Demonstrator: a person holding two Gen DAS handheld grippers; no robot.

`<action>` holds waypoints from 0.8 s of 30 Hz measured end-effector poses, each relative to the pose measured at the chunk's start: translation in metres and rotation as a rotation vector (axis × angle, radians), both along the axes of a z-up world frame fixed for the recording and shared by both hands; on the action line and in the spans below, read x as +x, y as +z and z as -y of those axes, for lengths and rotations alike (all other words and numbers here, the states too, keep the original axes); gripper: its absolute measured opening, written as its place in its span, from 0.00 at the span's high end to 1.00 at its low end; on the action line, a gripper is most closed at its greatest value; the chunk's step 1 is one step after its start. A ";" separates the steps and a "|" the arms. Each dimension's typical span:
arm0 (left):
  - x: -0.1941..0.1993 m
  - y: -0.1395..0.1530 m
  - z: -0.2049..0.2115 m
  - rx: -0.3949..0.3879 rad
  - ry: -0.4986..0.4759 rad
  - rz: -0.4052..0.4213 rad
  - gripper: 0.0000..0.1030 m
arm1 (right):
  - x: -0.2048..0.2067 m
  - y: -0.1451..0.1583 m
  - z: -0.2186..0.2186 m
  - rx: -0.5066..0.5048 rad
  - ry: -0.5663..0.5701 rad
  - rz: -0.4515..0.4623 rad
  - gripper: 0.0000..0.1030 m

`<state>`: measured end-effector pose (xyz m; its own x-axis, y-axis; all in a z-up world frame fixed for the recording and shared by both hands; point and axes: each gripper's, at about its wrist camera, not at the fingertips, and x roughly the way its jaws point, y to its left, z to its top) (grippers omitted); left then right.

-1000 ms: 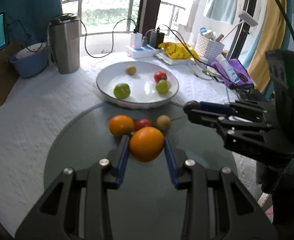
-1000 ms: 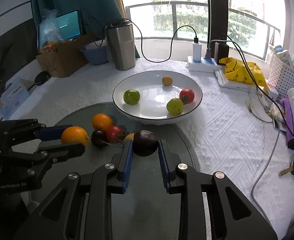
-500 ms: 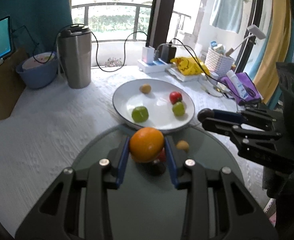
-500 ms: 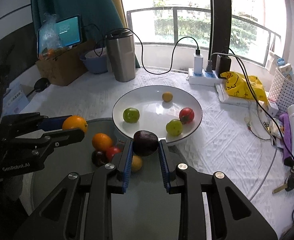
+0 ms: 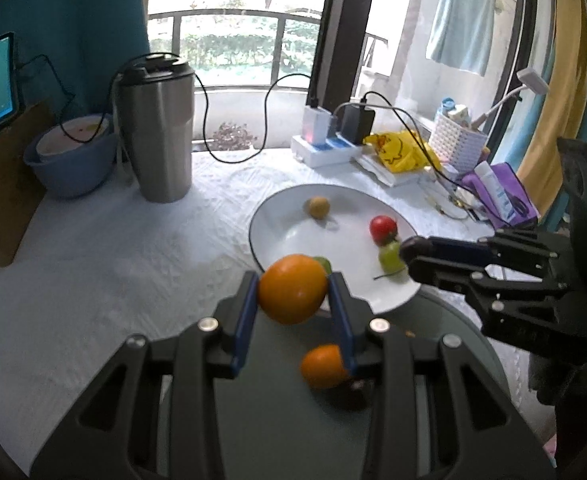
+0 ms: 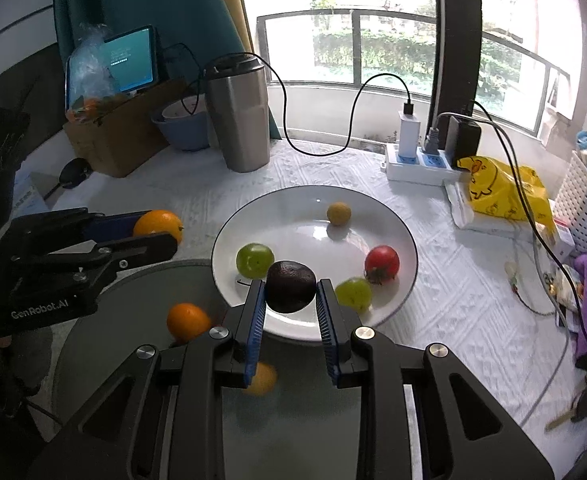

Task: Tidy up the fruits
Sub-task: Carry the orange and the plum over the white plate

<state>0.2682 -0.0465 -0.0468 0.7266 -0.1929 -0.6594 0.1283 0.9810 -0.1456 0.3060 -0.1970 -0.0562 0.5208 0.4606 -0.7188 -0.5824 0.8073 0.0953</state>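
Both grippers risen off glass turntable [image 6: 93,320] toward white plate [image 6: 407,264] since earlier. Left gripper [image 5: 293,300] clamps orange [image 5: 292,289] at plate's near-left rim; right gripper [image 6: 289,300] clamps dark fruit [image 6: 290,286] over near rim, nearer drop.

- Round glossy orange [image 5: 292,289], frame centre, clamped between blue pads.
- Dark purple wrinkled fruit [image 6: 290,286], centre, likewise clamped.
- Shallow white round plate [image 6: 407,248] holds 2 green fruits, 1 red, 1 small yellow-brown.
- Smaller orange [image 6: 187,321] lies lower left.
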 end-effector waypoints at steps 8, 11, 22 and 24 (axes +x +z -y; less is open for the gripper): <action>0.025 -0.010 0.000 -0.006 -0.015 -0.018 0.65 | 0.025 -0.003 -0.009 0.001 0.001 -0.005 0.73; 0.035 -0.016 0.000 -0.011 -0.025 -0.034 0.65 | 0.035 -0.006 -0.013 0.000 -0.003 -0.013 0.73; 0.068 -0.031 -0.006 -0.071 -0.043 -0.092 0.65 | 0.068 -0.018 -0.029 0.001 0.010 -0.035 0.73; 0.071 -0.031 -0.007 -0.079 -0.042 -0.092 0.65 | 0.074 -0.021 -0.031 0.000 0.010 -0.039 0.73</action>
<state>0.3394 -0.0399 -0.0779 0.6540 -0.2754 -0.7046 0.1512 0.9602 -0.2350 0.3798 -0.1665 -0.0771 0.4874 0.4660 -0.7384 -0.5864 0.8013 0.1186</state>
